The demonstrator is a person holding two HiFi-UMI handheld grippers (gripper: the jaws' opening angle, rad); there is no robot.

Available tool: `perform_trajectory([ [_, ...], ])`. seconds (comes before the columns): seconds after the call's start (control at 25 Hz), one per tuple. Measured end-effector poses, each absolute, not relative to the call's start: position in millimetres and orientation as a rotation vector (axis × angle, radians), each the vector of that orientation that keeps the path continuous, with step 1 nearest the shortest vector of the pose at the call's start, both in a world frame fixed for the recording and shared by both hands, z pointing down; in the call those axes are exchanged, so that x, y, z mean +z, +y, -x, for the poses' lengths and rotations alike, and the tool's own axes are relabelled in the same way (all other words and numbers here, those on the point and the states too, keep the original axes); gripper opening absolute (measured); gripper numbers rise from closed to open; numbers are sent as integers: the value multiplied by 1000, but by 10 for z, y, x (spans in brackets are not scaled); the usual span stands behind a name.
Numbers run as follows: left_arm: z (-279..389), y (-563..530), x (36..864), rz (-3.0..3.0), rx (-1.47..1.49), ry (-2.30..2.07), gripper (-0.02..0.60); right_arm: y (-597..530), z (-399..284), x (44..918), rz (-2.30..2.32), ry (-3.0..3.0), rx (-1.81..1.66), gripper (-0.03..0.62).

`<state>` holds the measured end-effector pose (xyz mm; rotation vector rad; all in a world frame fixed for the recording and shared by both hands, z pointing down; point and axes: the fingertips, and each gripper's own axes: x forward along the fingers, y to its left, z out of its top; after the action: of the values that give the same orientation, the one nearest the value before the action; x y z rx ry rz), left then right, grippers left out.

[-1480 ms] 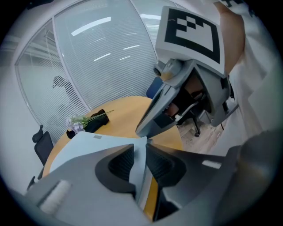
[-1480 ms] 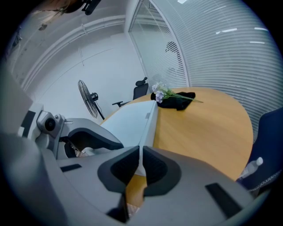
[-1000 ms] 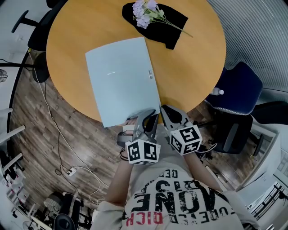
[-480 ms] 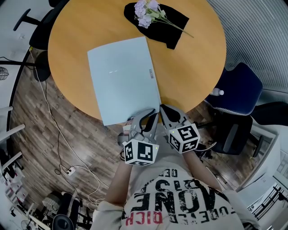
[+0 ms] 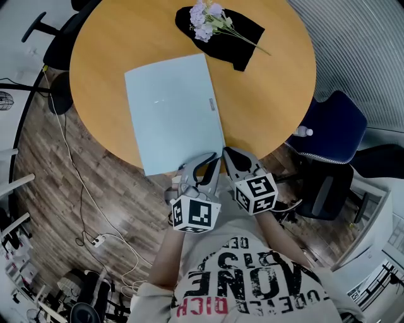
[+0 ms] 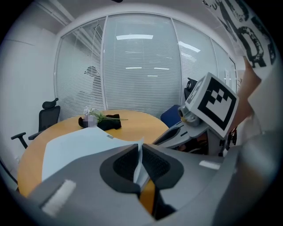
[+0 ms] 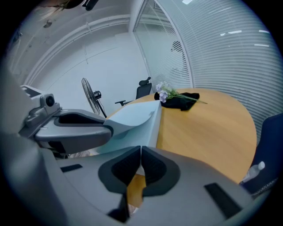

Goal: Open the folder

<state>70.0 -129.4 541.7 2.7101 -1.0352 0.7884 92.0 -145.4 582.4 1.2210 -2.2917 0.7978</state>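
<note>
A pale blue folder [image 5: 170, 107] lies flat on the round wooden table [image 5: 271, 82], its near corner over the table's edge. My left gripper [image 5: 207, 165] is at that corner. In the left gripper view its jaws [image 6: 140, 150] are closing, with the thin top cover [image 6: 75, 145] pinched between the pads and curled up a little. My right gripper [image 5: 228, 154] sits just to the right of it. In the right gripper view its pads [image 7: 140, 152] are together on the folder's lower edge [image 7: 150, 128], under the lifted cover.
Lilac flowers [image 5: 205, 16] lie on a black cloth [image 5: 243, 31] at the table's far side. A blue chair [image 5: 334, 123] with a small bottle [image 5: 304, 130] stands to the right. A black chair [image 5: 53, 38] is at the far left, and cables [image 5: 95, 233] run over the wooden floor.
The left gripper has rolled a little and its marker cube has drifted left. The right gripper has kept still. The folder lies where it did.
</note>
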Motion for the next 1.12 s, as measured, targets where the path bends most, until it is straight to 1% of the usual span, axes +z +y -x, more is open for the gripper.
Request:
perform_trajectory([
  [0.56,-658,-1286,5313,-2673,697,-1080,34,-1446,-907,5819,-1226,-2292,776,14],
  [1.12,-606,-1251,5139,-2655,690,-1202,32,-1437,-931,5802,-1204,-2313,804,14],
])
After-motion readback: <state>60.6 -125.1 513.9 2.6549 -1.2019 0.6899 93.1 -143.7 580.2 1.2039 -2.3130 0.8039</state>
